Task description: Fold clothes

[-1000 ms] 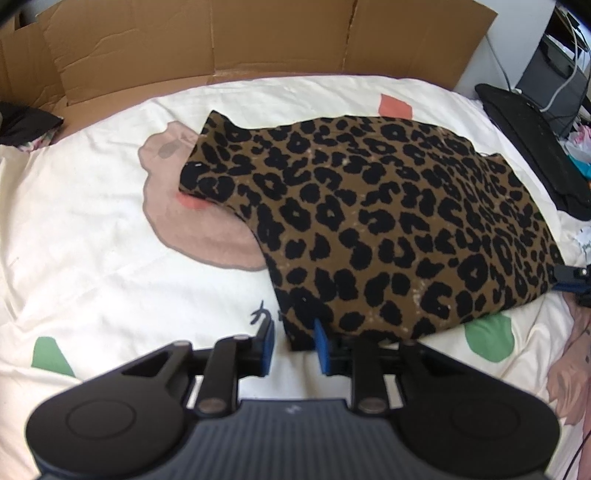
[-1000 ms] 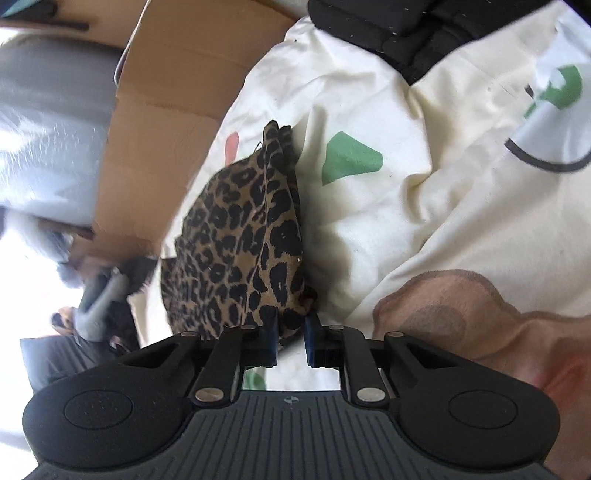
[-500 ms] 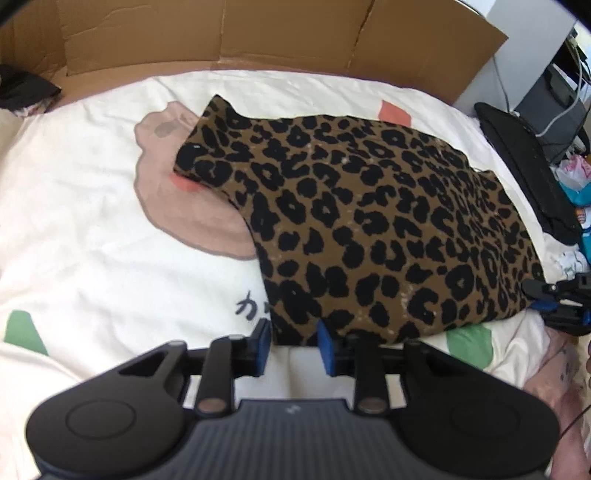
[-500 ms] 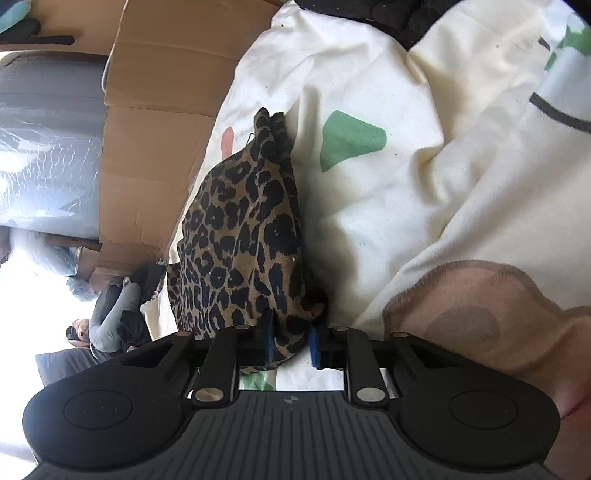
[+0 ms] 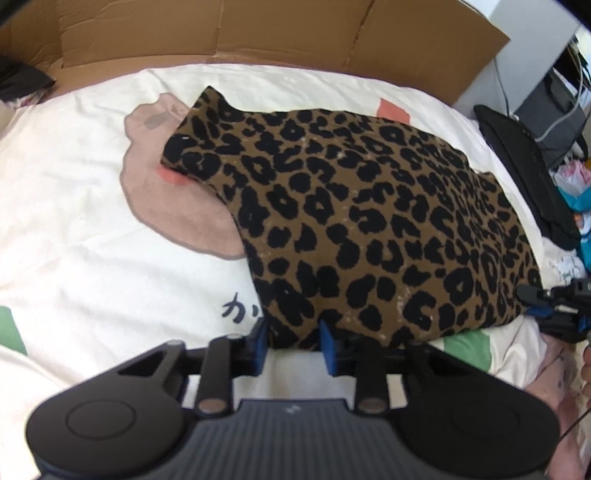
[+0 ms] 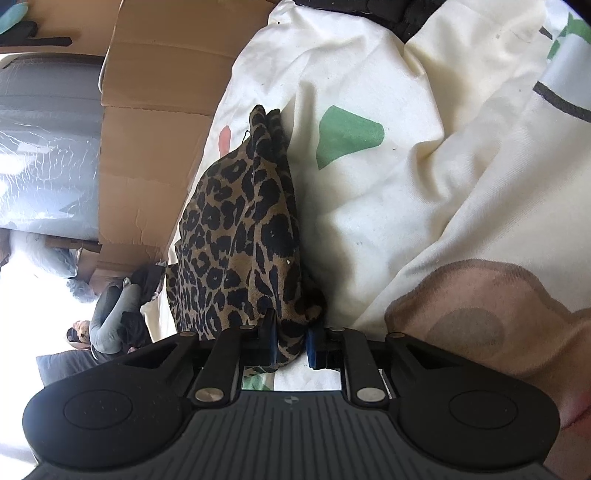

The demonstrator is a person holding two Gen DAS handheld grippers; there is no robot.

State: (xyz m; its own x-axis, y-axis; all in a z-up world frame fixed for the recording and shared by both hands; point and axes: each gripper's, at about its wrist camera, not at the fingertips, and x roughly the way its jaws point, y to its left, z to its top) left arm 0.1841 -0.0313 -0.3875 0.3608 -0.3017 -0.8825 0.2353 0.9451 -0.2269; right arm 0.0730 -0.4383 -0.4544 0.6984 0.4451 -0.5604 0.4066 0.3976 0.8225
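With corner of leopard-print garment (image 5: 362, 221) between blue pads, left gripper (image 5: 291, 345) jaws just closed in from wider half-second-ago gap, now clamped on fabric. Right gripper (image 6: 290, 341) unchanged, pinching bunched opposite corner between nearly-together jaws over printed duvet (image 5: 74, 206).

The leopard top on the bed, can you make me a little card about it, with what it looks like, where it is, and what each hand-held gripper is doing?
thing: leopard top, brown with black spots
state: folded flat, several layers thick
lies on: cream bedsheet with cartoon prints
behind it: cardboard along the far side of the bed
left hand-held gripper: jaws have just been closing, with the near corner of the top between the blue pads
right hand-held gripper: shut on a bunched corner of the top
top lifted: not clearly; most of it rests on the sheet
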